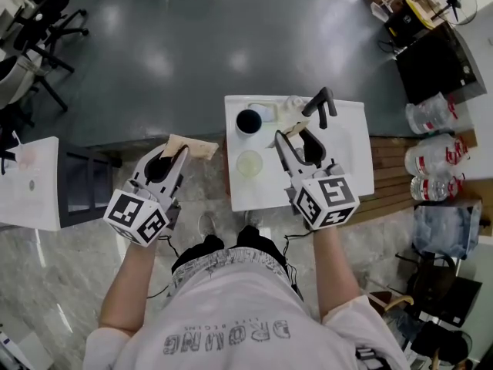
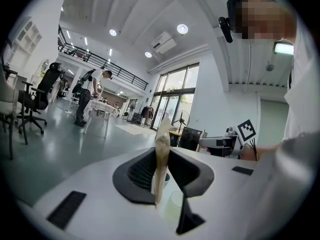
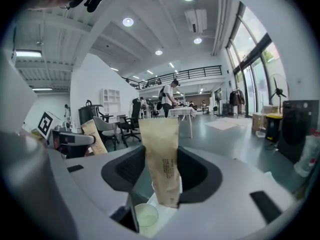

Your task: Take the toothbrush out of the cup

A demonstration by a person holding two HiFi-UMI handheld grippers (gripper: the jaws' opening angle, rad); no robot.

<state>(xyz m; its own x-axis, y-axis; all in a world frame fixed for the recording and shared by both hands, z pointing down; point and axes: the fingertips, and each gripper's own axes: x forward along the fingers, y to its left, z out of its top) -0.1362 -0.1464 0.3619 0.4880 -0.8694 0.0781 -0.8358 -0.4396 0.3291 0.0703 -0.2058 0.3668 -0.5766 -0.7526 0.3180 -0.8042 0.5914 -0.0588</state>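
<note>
Two tan paper packets are each held in a gripper. My left gripper point(image 1: 179, 153) is shut on one packet point(image 1: 196, 147) just off the left edge of the small white table point(image 1: 350, 141); in the left gripper view that packet point(image 2: 161, 156) stands edge-on between the pads. Over the table, my right gripper point(image 1: 296, 139) is shut on the other, printed packet point(image 3: 162, 164). A dark round cup point(image 1: 248, 121) stands at the table's far left. A pale translucent cup point(image 1: 249, 163) sits nearer, also below the right jaws point(image 3: 145, 218). No bare toothbrush shows.
A black angled object point(image 1: 320, 105) and a whitish item point(image 1: 292, 106) lie at the table's far side. Large water bottles point(image 1: 431, 156) and a black box point(image 1: 435, 64) stand to the right. Office chairs point(image 1: 35, 33) are at the far left, and a white desk point(image 1: 29, 182) is beside me.
</note>
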